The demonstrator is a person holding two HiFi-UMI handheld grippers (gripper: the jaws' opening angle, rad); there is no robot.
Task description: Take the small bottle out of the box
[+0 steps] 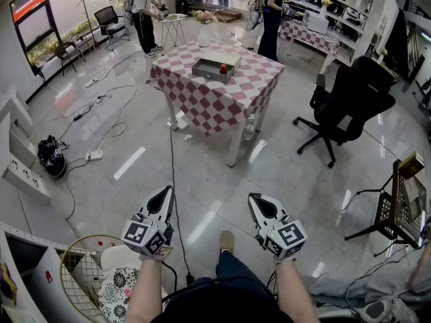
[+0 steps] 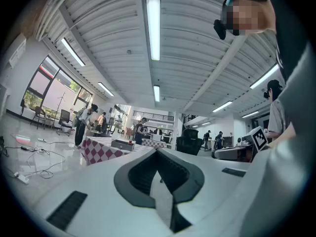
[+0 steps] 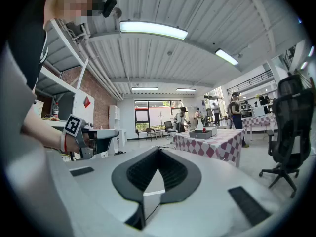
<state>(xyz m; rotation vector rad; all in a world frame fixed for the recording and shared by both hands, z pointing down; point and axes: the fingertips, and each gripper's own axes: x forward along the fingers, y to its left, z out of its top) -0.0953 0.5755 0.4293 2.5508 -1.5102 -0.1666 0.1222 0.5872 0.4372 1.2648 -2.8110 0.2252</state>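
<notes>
Left gripper and right gripper are hovering roughly level above the floor, both clenched, jaws meeting tip to tip and gripping nothing. Small bottle, red-topped, is standing in the grey box on the checkered table, well apart from both grippers, farther ahead

Checkered table — office chair (black)

Glossy, reflective tile covers the floor. At twelve o'clock a checked cloth tablecloth lies under a matt grey box; at seven o'clock stands a metal-wire basket.
</notes>
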